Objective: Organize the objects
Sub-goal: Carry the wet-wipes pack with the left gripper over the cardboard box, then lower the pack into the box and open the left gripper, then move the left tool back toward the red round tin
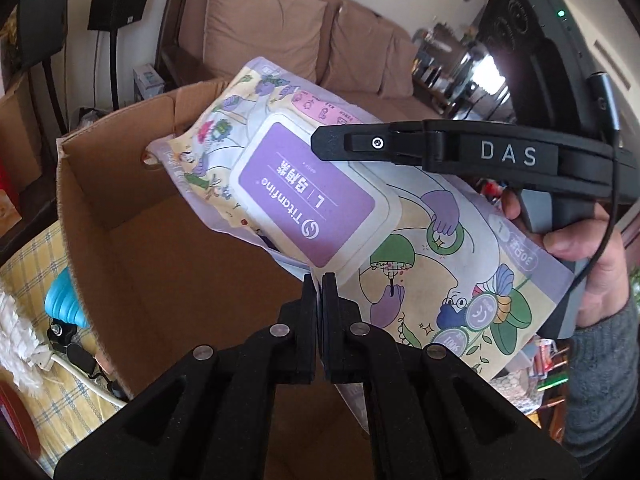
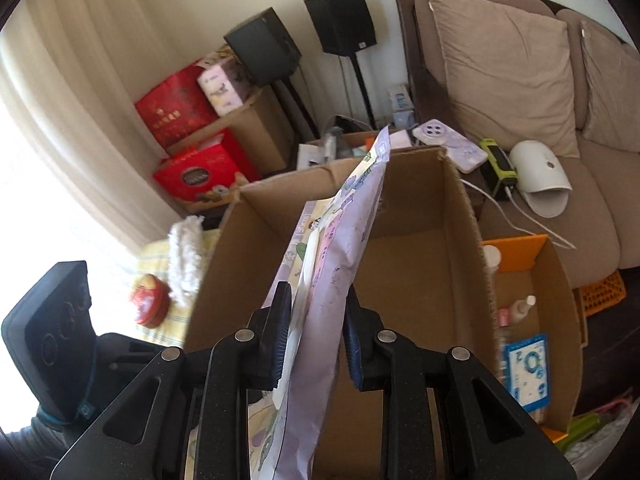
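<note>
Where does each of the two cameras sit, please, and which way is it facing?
Left wrist: on the left gripper, looking forward and down at the wipes pack above the open cardboard box; its shut fingers pinch the pack's edge; the right gripper and the hand holding it show.
Right wrist: on the right gripper, looking down into the box toward the sofa; its fingers clamp the pack; the left device shows at lower left.
Shared: pack, box, sofa, speakers.
</note>
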Demonstrator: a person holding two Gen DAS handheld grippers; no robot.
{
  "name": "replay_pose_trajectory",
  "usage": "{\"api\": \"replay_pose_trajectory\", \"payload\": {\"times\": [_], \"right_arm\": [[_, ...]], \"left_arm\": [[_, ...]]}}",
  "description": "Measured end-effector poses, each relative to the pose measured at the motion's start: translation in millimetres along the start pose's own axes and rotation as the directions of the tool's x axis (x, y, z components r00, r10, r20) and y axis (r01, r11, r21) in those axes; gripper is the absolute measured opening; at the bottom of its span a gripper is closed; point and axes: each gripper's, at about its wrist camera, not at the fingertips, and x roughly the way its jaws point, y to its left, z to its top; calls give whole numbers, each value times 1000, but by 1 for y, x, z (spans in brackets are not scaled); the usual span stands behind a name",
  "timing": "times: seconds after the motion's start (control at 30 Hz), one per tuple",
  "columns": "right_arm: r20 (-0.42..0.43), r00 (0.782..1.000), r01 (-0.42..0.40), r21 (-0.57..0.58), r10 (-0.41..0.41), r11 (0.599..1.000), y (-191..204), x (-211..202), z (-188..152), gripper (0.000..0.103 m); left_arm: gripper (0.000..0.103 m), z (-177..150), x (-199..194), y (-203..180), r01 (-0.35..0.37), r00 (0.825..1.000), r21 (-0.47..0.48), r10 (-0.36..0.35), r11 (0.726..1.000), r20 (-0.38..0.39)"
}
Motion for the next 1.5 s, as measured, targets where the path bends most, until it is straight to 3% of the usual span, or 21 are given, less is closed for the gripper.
{"api": "replay_pose_trajectory", "payload": {"times": [0.27,0.33,0.4,0.43,0.47,0.53,0.7,0.8,0.87,0.93,1.0,1.1,1.17,1.4,1.5], "right_arm": [[-60,986,152,-58,-155,987,-21,30,-13,27],[-71,968,233,-117,-242,965,-19,37,-15,34],[-47,927,357,-194,-372,914,-15,41,-17,45],[-52,921,367,-216,-386,905,-14,41,-17,43],[-55,921,365,-223,-385,904,-13,40,-17,45],[-41,917,378,-235,-397,896,-9,36,-18,51],[-14,929,357,-217,-369,908,-2,18,-22,53],[-12,947,317,-144,-322,937,-3,7,-23,55],[-21,951,305,-104,-309,946,-3,4,-20,57],[-25,957,287,-69,-289,955,-1,2,-21,58],[-18,962,271,-51,-273,961,4,0,-22,63],[-2,965,262,-46,-263,964,14,-2,-25,75],[7,965,264,-47,-263,964,22,-3,-24,80],[44,973,230,-56,-228,972,55,-4,-20,86],[60,978,203,-61,-199,977,71,-4,-17,89]], "left_arm": [[4,7,57,-19,-135,978,45,141,990,-154],[5,5,66,-22,-153,970,54,161,987,-181],[5,3,72,-20,-175,960,48,181,983,-212],[13,3,73,-21,-169,961,47,175,984,-216],[18,3,73,-21,-161,962,46,167,986,-216],[18,2,69,-21,-160,965,36,164,986,-202],[20,-4,49,-9,-128,976,8,127,992,-179],[38,-1,29,-10,-122,985,-2,121,993,-120],[59,-1,10,-6,-128,990,-10,127,992,-65],[70,-6,-10,-1,-129,992,-30,128,991,-15],[72,-7,-28,10,-127,991,-55,129,990,27],[75,-12,-52,27,-138,988,-103,145,985,61],[85,-17,-66,37,-152,983,-127,163,980,81],[96,-41,-112,68,-240,960,-178,261,954,104],[102,-52,-125,82,-295,939,-180,319,938,124]]}}
